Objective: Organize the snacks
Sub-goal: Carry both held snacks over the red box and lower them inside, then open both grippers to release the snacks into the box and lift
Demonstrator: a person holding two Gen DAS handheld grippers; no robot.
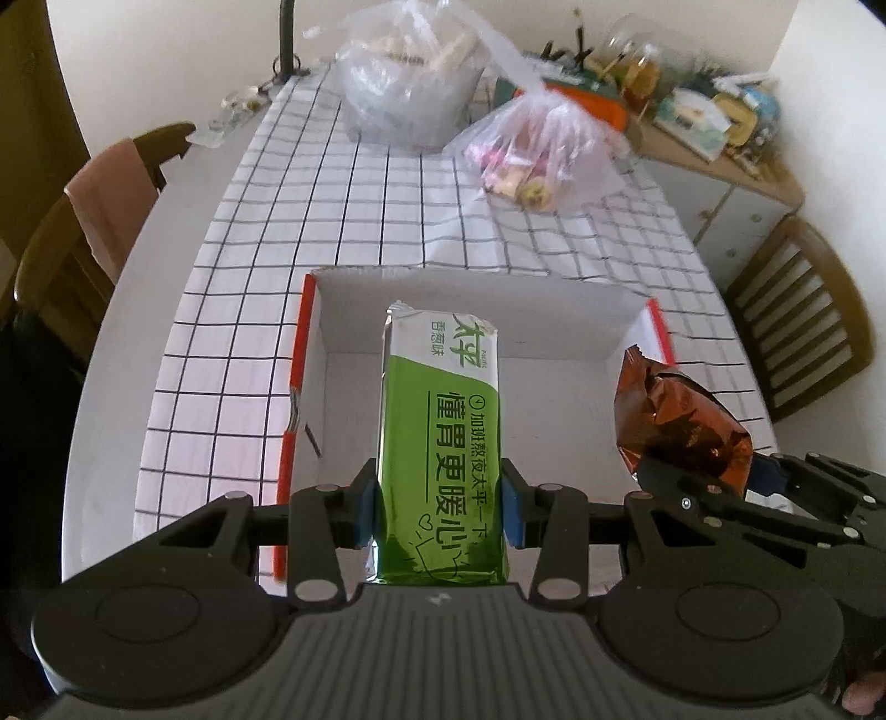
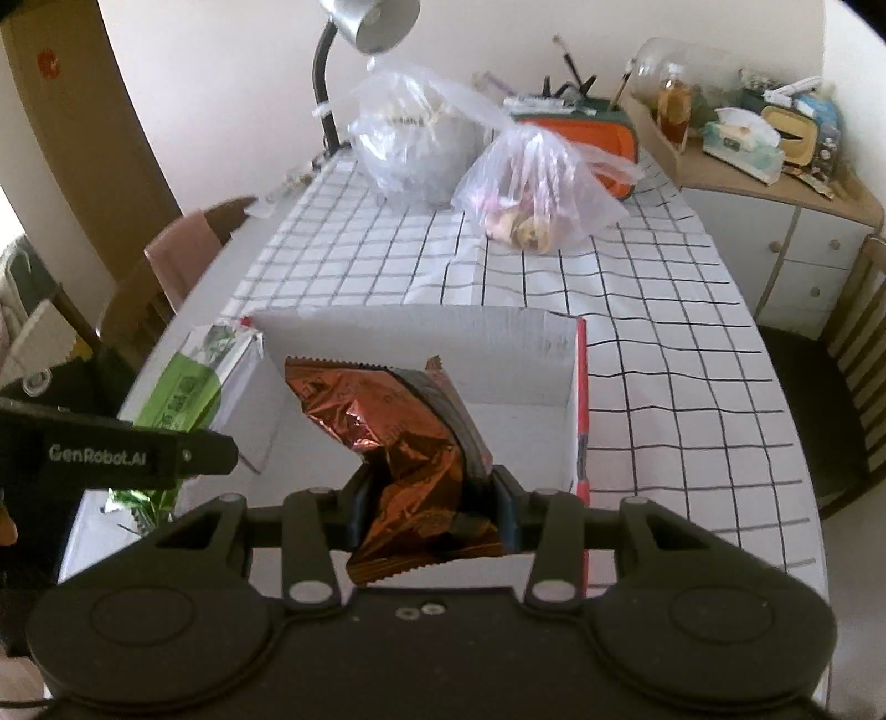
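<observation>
1. Left gripper (image 1: 440, 512): clamped on green cracker pack (image 1: 443, 443) at its lower sides, pack held lengthwise above the open white box (image 1: 476, 299).
2. Right gripper (image 2: 429, 512): clamped on crinkled copper-brown snack bag (image 2: 404, 443), bag held over the same box.
3. Box is seen on the checked cloth (image 1: 387, 210) of the worktop (image 1: 149, 266), near edge; interior looks bare white where visible.
4. Both grippers are seen side by side, close together, right one beside the box's right wall.
5. Two clear plastic bags (image 1: 537, 155) of snacks lie farther back on the cloth.
6. Lamp (image 2: 376, 22) stands at the far edge.
</observation>
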